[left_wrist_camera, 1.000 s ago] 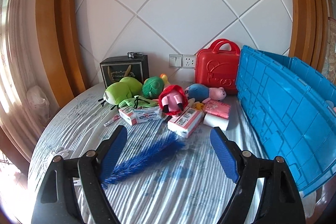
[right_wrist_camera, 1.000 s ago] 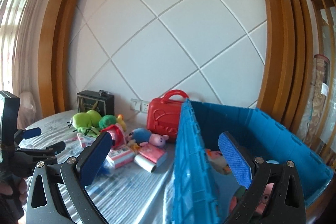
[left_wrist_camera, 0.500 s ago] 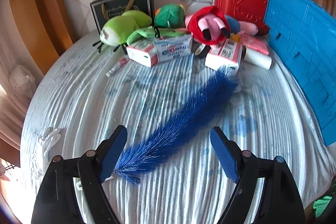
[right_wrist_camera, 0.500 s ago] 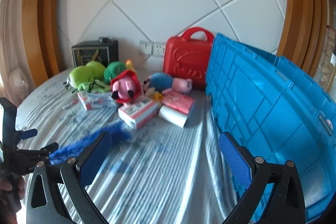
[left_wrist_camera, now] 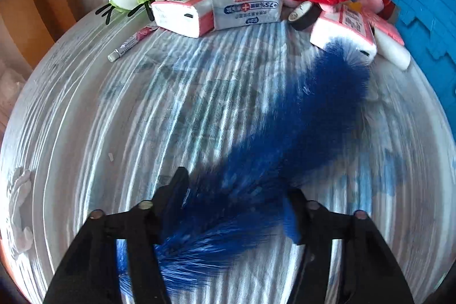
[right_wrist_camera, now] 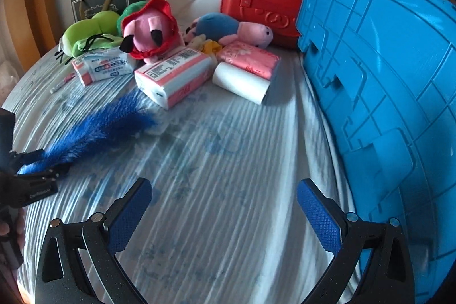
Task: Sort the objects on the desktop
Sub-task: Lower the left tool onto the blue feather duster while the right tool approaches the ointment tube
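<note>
I have dropped the left gripper (left_wrist_camera: 233,207) onto the blue feather duster (left_wrist_camera: 285,138) near the bed's (right_wrist_camera: 228,161) front edge, jaws apart astride its light, floppy plumes, so I judge the thin near end grips best.

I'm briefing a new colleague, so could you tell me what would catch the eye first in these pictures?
The blue feather lies across the striped cloth, its near end between the left gripper's fingers. Behind it sits a pile of toys and tissue packs, topped by a red plush. The blue crate fills the right side.
</note>
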Demonstrator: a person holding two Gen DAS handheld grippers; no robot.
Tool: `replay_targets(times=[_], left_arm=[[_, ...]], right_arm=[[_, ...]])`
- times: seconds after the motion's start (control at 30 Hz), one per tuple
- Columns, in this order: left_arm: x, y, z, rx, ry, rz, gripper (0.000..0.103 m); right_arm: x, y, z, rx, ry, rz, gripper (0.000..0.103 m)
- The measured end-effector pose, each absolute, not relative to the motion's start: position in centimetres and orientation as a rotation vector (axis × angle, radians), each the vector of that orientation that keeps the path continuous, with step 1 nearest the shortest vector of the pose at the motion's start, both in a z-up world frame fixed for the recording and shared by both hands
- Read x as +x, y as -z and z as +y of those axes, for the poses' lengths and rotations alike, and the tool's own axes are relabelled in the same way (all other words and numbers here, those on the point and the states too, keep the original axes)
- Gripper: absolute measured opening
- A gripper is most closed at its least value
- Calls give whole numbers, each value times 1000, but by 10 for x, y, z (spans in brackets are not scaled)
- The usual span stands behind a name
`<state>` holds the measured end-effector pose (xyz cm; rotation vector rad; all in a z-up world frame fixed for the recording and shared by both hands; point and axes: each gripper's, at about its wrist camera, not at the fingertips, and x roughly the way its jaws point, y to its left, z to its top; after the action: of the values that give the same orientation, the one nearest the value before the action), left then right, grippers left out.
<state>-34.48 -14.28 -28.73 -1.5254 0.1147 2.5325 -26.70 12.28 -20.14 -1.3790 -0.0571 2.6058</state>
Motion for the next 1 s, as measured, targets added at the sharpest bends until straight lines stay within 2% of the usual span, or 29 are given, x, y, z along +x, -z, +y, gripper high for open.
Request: replay_targets(times=[0.07,0.17,0.4,0.57,0.73,0.9,0.97,1.0], left_arm=[[-357,282,-152,-1523,-2589,39,46],[-381,277,-166,-1538,-2677,-41,45],[-416,288,-167,-1598,-2674,-11,46],[-437,289,-167,-1602,-2700,-29,59],[-447,292,-171,-1593,-2724,-36,75],[-447,293,-175,-1563,-2694,-7,78],[-446,293,-177,-1560,-2675,9,79],[-446,293,-178,-1562,-2665,11,79]], right_arm=[[-276,205,128,-1395,-2600,-41,103],[-293,208,136,-1404,-2607,-27,103],[-364,228,168,-1424,-2596,-12,103],[-408,248,183,-1495,-2579,26,103],[-413,267,147,-1626,-2674,225,103],[-416,275,92,-1698,-2694,246,103],[-419,276,75,-1709,-2692,253,98],[-422,275,67,-1702,-2688,245,86]])
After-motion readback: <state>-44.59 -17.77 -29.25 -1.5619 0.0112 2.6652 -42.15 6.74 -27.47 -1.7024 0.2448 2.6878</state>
